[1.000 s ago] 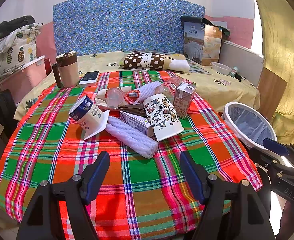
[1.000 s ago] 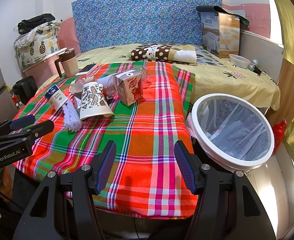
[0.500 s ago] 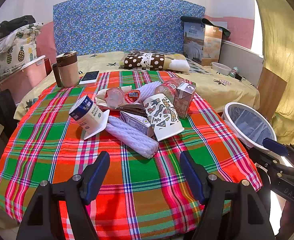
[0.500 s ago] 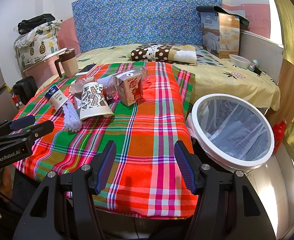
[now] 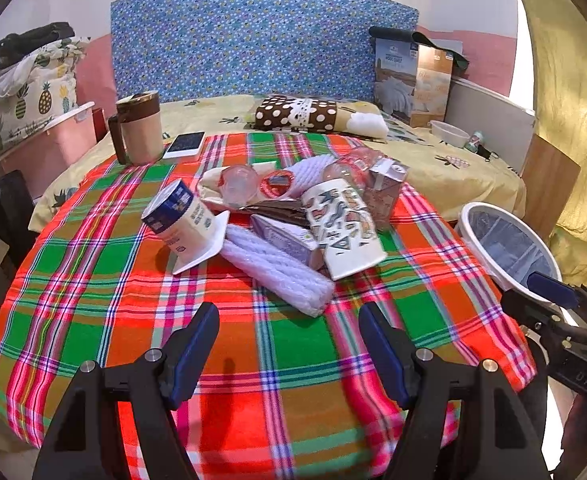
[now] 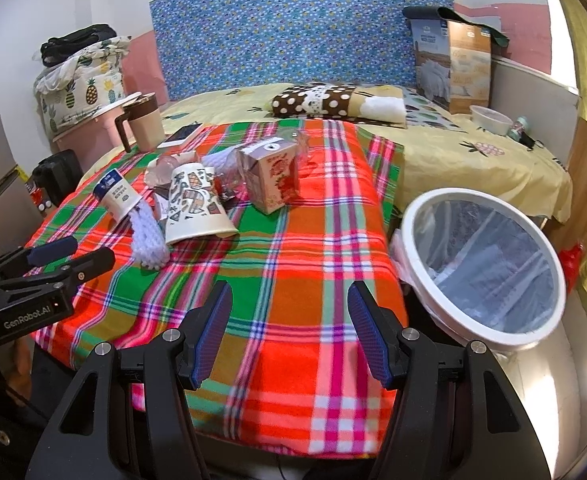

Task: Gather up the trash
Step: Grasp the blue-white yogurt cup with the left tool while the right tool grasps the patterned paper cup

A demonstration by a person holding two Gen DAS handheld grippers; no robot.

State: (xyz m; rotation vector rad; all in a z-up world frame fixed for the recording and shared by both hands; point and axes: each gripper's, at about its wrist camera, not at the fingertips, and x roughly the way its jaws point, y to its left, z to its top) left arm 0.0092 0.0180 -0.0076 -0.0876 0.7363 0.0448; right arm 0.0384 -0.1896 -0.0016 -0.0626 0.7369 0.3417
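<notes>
A pile of trash lies mid-table on the plaid cloth [image 5: 93, 320]: a blue-and-white yogurt cup [image 5: 181, 220] on its side, a white foam net sleeve [image 5: 277, 272], a patterned paper cup [image 5: 341, 228], a small carton [image 5: 285, 240], a drink carton [image 6: 271, 178], clear plastic cups [image 5: 239, 182]. A white bin with a liner [image 6: 481, 264] stands to the table's right; it also shows in the left wrist view [image 5: 509, 248]. My left gripper [image 5: 289, 352] is open and empty over the near table edge. My right gripper [image 6: 289, 336] is open and empty, left of the bin.
A brown-lidded mug [image 5: 137, 128] and a phone [image 5: 184, 145] sit at the table's far left. Behind is a bed with a polka-dot pillow [image 5: 297, 114], a boxed quilt [image 5: 411, 80] and a white bowl [image 5: 449, 133]. A pink storage box [image 5: 45, 144] stands at left.
Nothing has visibly moved; both grippers hold their places and stay open.
</notes>
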